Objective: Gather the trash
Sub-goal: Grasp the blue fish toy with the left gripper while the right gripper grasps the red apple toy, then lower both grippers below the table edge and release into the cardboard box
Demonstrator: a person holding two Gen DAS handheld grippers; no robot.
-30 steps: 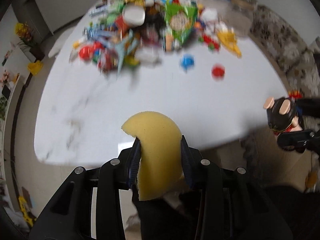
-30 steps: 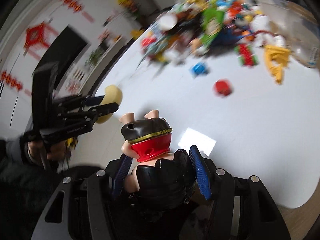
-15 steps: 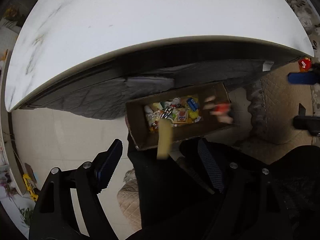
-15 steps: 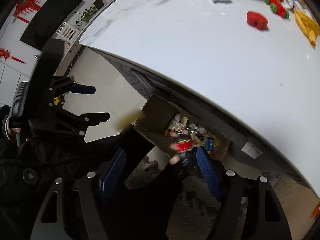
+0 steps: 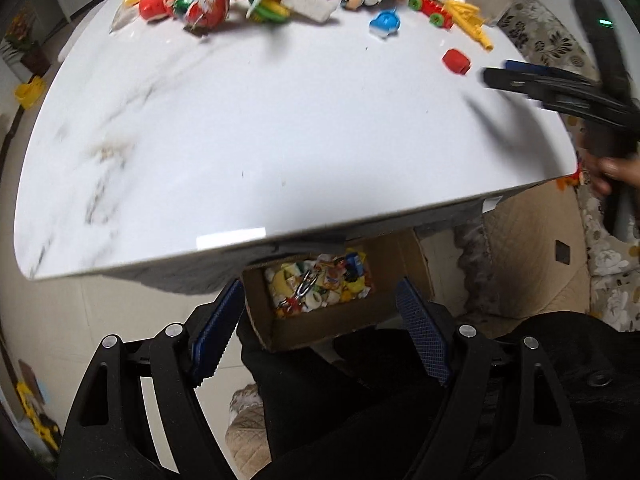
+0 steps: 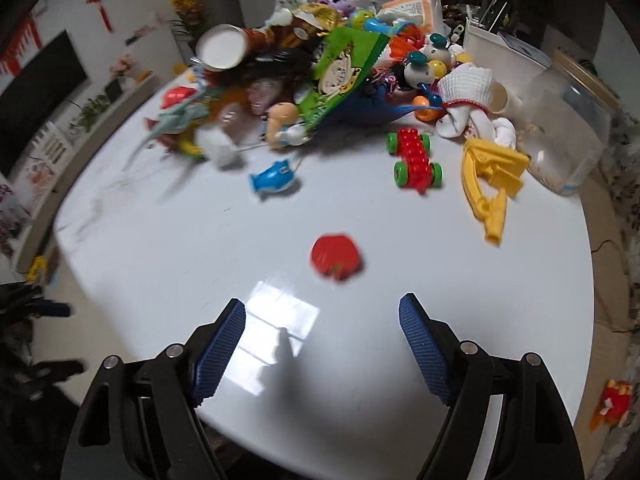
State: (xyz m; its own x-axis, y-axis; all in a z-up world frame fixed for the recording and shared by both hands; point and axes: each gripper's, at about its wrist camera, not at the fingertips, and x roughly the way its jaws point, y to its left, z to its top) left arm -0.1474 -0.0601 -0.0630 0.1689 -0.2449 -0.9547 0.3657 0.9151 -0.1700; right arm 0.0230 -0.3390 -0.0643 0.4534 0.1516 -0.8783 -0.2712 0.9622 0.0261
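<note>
While empty, both grippers (image 5: 320,312) (image 6: 322,332) agape.

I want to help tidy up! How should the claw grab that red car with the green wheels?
Probably across the red car's bumpy red body, coming from above, fingers between the green wheels. It lies flat and alone on the white table, and the wheels stick out at both ends.

soft daylight, window glare on the table (image 6: 400,340), motion blur, fisheye-bent edges
</note>
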